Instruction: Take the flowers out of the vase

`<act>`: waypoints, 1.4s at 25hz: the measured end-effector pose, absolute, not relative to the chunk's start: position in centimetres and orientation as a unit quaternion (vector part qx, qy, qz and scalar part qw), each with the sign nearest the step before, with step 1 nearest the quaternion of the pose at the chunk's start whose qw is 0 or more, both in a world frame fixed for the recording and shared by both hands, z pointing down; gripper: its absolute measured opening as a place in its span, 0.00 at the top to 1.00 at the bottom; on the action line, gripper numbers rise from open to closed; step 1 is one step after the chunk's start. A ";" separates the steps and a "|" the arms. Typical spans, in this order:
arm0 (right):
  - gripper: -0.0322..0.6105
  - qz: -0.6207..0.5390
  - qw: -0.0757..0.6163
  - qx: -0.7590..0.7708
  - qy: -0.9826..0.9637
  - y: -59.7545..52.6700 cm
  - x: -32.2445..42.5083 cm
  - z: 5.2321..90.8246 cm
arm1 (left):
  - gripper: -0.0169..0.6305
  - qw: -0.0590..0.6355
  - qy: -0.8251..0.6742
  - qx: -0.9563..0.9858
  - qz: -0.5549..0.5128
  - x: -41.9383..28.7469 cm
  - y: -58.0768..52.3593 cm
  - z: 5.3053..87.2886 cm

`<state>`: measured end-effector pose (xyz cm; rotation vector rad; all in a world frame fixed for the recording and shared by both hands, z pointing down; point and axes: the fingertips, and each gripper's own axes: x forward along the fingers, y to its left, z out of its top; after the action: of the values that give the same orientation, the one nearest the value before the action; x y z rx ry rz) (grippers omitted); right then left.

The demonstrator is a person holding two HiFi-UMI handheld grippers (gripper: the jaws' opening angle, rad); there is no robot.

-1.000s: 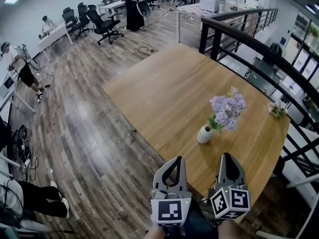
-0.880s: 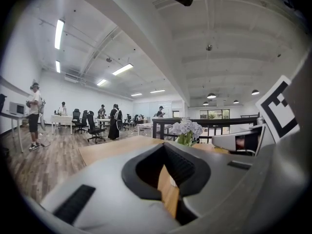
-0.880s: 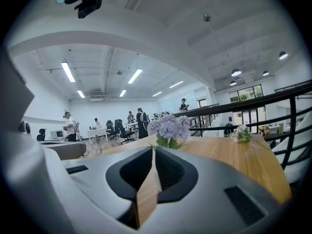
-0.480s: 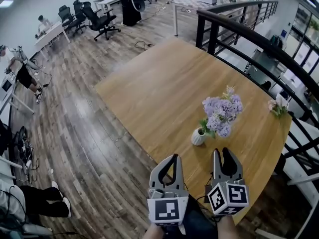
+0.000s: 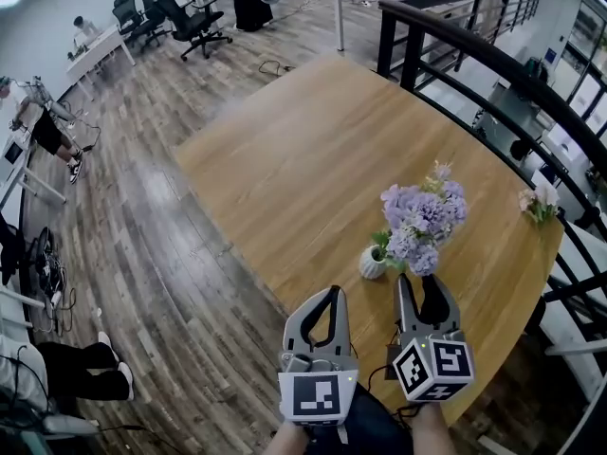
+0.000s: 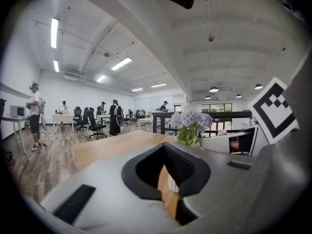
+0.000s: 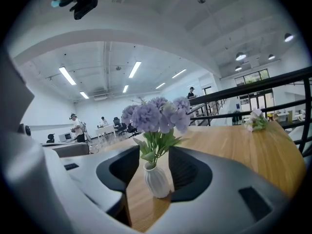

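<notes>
A small white ribbed vase (image 5: 370,263) stands on the wooden table (image 5: 313,150) with a bunch of lilac flowers (image 5: 420,221) in it. My right gripper (image 5: 424,294) is just in front of it at the near table edge, its jaws opening with nothing touching them. In the right gripper view the vase (image 7: 156,179) and flowers (image 7: 156,116) show centred in the gap of that gripper (image 7: 153,152), a little ahead of the tips. My left gripper (image 5: 323,301) hangs to the left, off the table edge, shut and empty. In the left gripper view (image 6: 164,146) the flowers (image 6: 191,123) rise beyond it.
A second small pale flower sprig (image 5: 538,200) lies near the table's far right edge. A black railing (image 5: 493,64) runs behind the table. Wood floor spreads to the left, with office chairs (image 5: 185,22) and people (image 5: 43,126) far off.
Both grippers have moved forward toward the vase. The right gripper's jaws have gone from nearly shut to spread apart. The left gripper's jaws look the same.
</notes>
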<state>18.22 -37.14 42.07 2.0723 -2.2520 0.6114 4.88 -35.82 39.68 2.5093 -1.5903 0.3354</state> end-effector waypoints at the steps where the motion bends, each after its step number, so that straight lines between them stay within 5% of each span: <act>1: 0.62 0.201 0.014 0.659 -0.725 -37.4 18.1 42.4 | 0.92 0.076 -0.531 0.836 0.113 5.1 -36.0 39.8; 35: 0.54 0.165 0.005 0.660 -0.733 -42.0 16.3 44.2 | 0.92 0.108 -0.527 0.834 0.119 3.5 -38.1 42.3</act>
<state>16.28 -42.00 44.20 2.0655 -2.2953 0.5162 3.49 -38.15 42.35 2.4548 -1.5517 0.3511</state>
